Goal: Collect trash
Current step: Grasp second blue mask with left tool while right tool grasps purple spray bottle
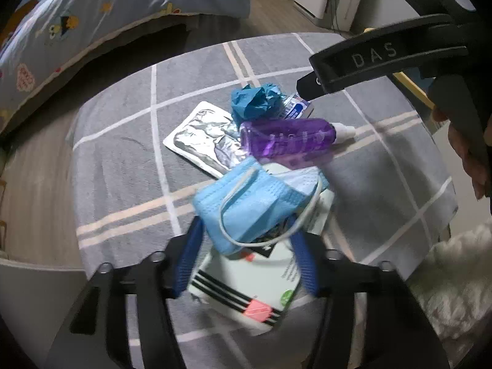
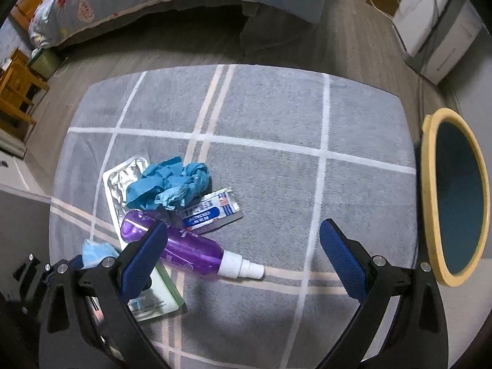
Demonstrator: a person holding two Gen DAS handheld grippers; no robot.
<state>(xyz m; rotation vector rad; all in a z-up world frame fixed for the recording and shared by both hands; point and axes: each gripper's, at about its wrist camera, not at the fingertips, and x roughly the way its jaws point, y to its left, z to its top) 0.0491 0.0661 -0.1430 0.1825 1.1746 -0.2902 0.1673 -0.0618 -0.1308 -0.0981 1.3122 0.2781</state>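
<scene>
One purple spray bottle (image 2: 184, 246) lying flat, nozzle toward bin (image 2: 430, 203)

My left gripper (image 1: 246, 230) held a crumpled blue face mask (image 1: 249, 206) between its blue fingers (image 1: 303, 264), above a white striped packet (image 1: 246, 286) on the grey checked surface (image 1: 117, 153). Beyond lay a purple spray bottle (image 1: 289, 138), a foil pouch (image 1: 200, 138) and a teal wad (image 1: 255, 98). My right gripper (image 1: 381, 61) reached in from the upper right.
</scene>
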